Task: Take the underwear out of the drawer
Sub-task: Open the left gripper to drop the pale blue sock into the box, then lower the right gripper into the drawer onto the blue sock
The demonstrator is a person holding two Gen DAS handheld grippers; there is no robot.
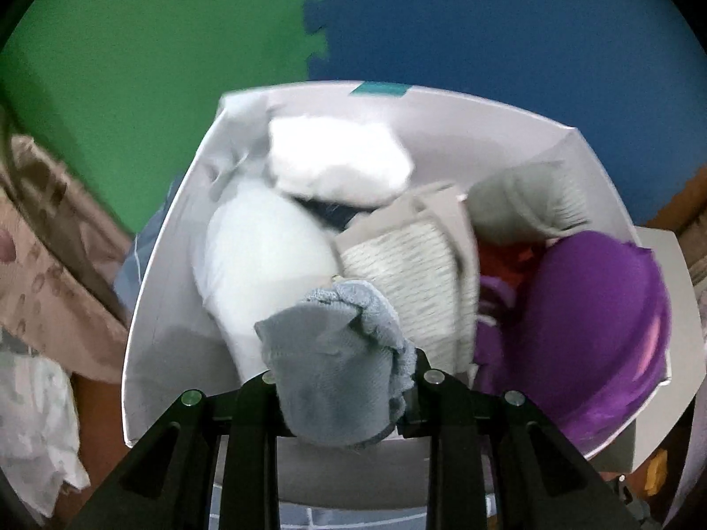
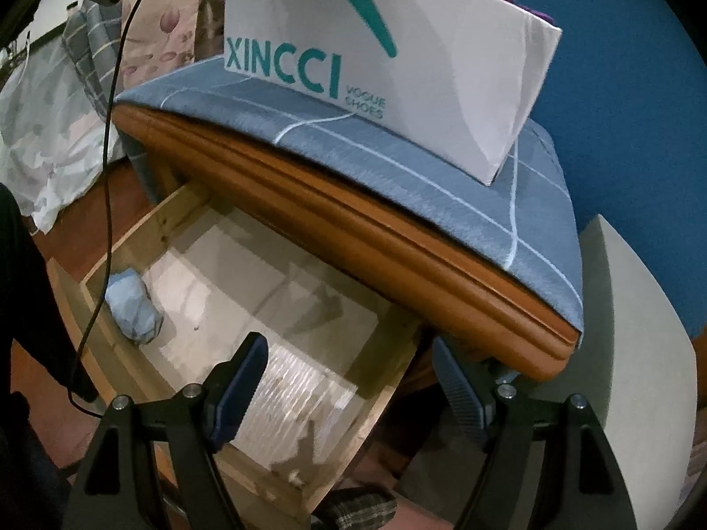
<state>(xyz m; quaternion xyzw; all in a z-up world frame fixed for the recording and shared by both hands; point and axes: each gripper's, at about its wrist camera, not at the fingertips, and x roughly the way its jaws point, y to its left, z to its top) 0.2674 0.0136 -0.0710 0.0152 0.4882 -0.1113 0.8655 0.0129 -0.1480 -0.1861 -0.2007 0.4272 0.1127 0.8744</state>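
Underwear, a small grey-blue bundle (image 1: 340, 362), is being pinched between the jaws of the left gripper (image 1: 342, 380), which is closing narrowly on the cloth and holding it just above the near edge of a white shoebox (image 1: 146, 309). Ahead of that gripper, the box is already holding other folded pieces: a white one (image 1: 265, 256), a striped one (image 1: 406, 274) and a purple one (image 1: 596, 309) off to its right. The box is sitting on a blue checked cushion (image 2: 397, 163) atop a wooden cabinet.

Below and ahead of the right gripper (image 2: 349, 384), the open drawer (image 2: 128, 225) is showing one more pale blue bundle (image 2: 132, 304) lying far to that gripper's left, against the drawer's side wall. This gripper is holding nothing, its jaws standing wide apart over the drawer's floor.

Risk, as a judgement: the held bundle is hanging at the box's near rim, so releasing it there could let it slide down outside the box. The remaining bundle is tucked against the drawer wall, so a wide-open approach could catch the wood and not the cloth.
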